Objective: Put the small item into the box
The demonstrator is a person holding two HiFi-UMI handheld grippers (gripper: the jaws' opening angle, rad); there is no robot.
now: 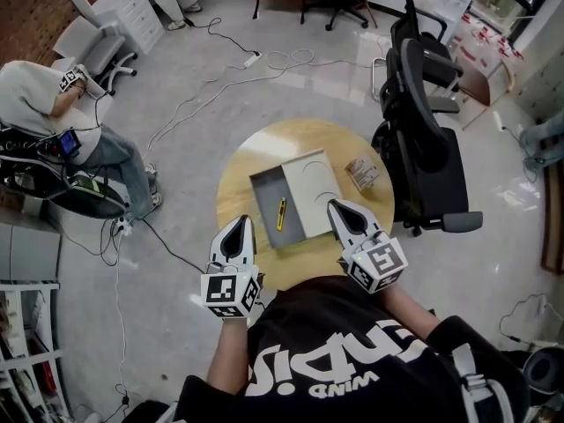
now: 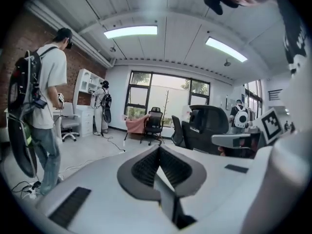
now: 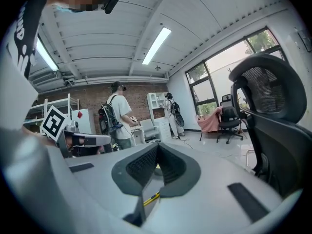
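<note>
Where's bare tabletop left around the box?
Free: the left strip between the box and the table edge, and the far arc behind it. Crowded: small packet at right; left gripper and right gripper along the near edge.

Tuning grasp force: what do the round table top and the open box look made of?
Table top: light wood or wood-look laminate, matte. The colour is an even tan; the grain is too small to tell.
Box: probably cardboard or thin plastic. It has a flat grey half and a pale half, thin walls and no shine.
</note>
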